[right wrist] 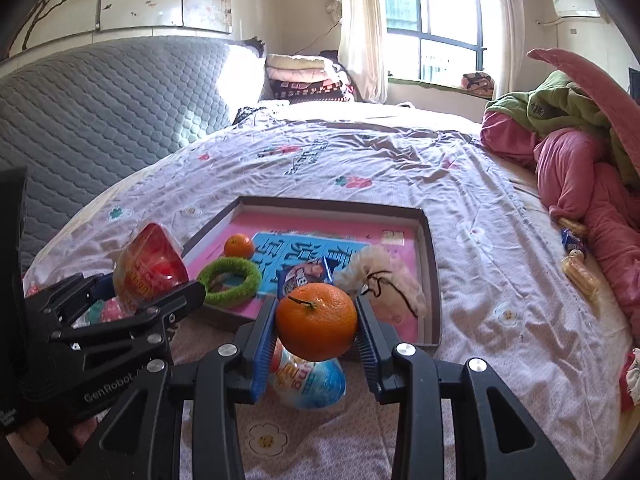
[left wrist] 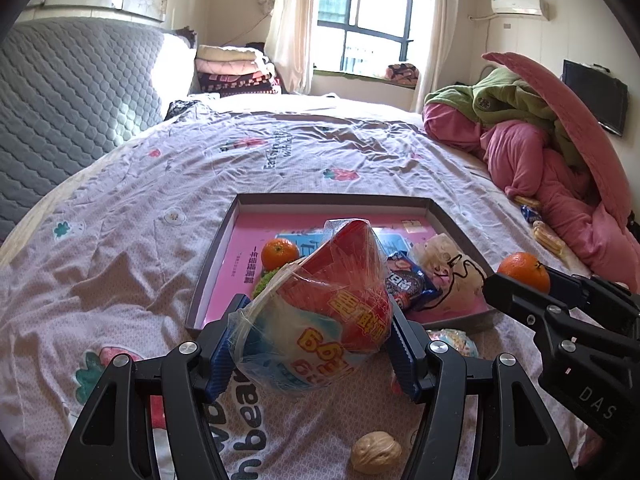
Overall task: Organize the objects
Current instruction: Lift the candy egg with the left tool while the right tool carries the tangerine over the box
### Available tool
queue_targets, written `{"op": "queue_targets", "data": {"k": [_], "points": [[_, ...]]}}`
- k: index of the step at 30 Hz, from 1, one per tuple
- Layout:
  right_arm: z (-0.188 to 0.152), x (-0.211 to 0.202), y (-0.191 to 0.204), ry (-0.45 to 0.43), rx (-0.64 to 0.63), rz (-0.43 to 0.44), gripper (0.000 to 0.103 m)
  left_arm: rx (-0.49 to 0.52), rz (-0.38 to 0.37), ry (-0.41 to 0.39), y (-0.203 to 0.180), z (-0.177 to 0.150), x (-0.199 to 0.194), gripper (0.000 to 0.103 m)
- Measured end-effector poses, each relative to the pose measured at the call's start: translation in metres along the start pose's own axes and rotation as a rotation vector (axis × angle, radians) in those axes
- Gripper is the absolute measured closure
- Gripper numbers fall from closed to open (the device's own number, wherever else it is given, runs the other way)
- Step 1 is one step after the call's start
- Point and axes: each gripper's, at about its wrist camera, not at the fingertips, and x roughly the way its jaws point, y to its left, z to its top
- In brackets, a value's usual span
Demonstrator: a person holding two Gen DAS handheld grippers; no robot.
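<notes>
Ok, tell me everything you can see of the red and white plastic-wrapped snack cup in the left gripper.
The red and white plastic-wrapped snack cup is a tapered tub, red at one end, white and blue at the other, with yellow printed characters, sealed in crinkled clear film. It is tilted, red end pointing away toward the shallow pink-lined cardboard tray. The left gripper holds it off the bed, its blue pads pressing both sides; nothing else visibly touches it.

L gripper (left wrist: 316, 344) clamps wrapped snack cup (left wrist: 332, 304) frame centre; R gripper (left wrist: 516, 292) grips orange (left wrist: 522, 270) at right, tray (left wrist: 216, 264) behind.
</notes>
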Motion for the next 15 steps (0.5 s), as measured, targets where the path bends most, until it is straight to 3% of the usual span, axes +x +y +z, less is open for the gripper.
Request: {"op": "queue_targets", "data": {"k": [15], "points": [[0.032, -0.011, -0.012, -0.068, 0.04, -0.014, 0.065, -0.013, 0.019, -0.085, -0.007, 0.021, 0.001, 0.037]]}}
